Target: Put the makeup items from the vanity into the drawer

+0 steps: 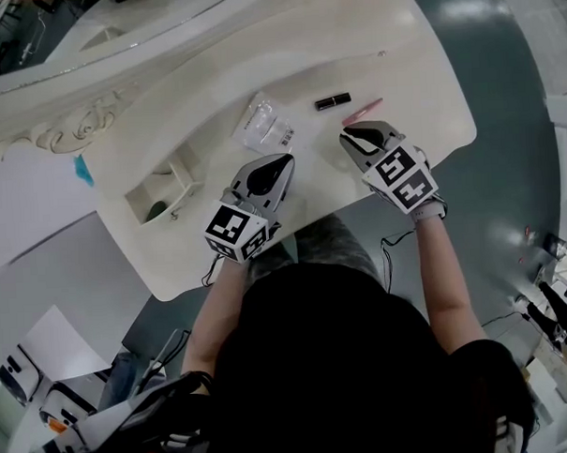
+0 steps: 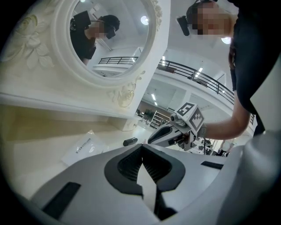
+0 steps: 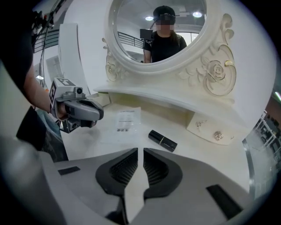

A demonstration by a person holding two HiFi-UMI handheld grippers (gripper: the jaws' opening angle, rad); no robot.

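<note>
On the white vanity top [image 1: 418, 84] lie a black lipstick tube [image 1: 332, 101], a pink stick [image 1: 363, 110] and a clear packet with print [image 1: 265, 126]. A drawer [image 1: 138, 201] stands open at the vanity's left side, with something dark inside it. My right gripper [image 1: 347, 134] hovers just short of the pink stick, shut and empty. In the right gripper view the lipstick [image 3: 162, 140] lies just beyond the gripper [image 3: 140, 151]. My left gripper [image 1: 283, 163] is below the packet, shut with nothing in it. Its own view shows the packet [image 2: 83, 147] and the lipstick [image 2: 130, 141] ahead.
An oval mirror in a carved white frame [image 3: 210, 74] rises behind the vanity top. A small drawer front with a round knob [image 3: 218, 136] sits under the mirror shelf to the right. The vanity's front edge [image 1: 376, 193] runs close under both grippers.
</note>
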